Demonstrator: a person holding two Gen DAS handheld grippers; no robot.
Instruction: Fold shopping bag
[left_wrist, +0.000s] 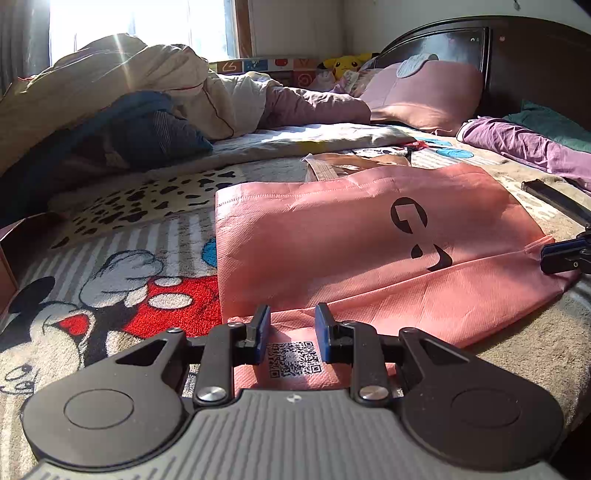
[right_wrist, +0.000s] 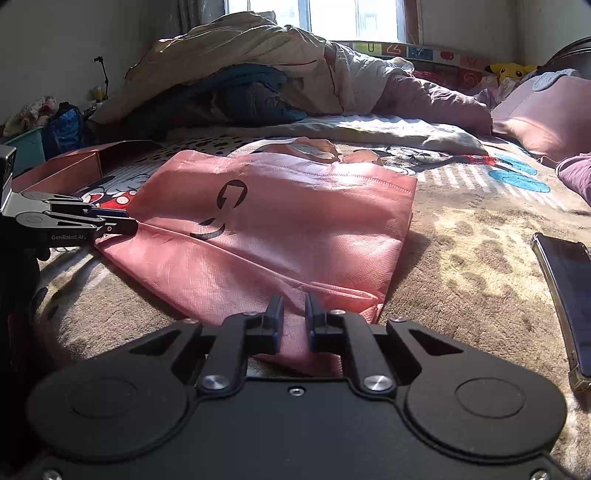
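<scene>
Left wrist view: pink bag (left_wrist: 332, 243) flat on bed's near edge | left gripper (left_wrist: 291, 328) pinching one bottom corner, right gripper (right_wrist: 294, 314) clamped on other | light, floppy, crinkly; grab corners.

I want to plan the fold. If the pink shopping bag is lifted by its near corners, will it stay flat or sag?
The pink shopping bag probably sags: it lies thin and creased on the blanket, and its near edge is already doubled over. It looks light, being thin fabric with nothing visibly bulging inside. Its creases suggest a fold would hold.
</scene>
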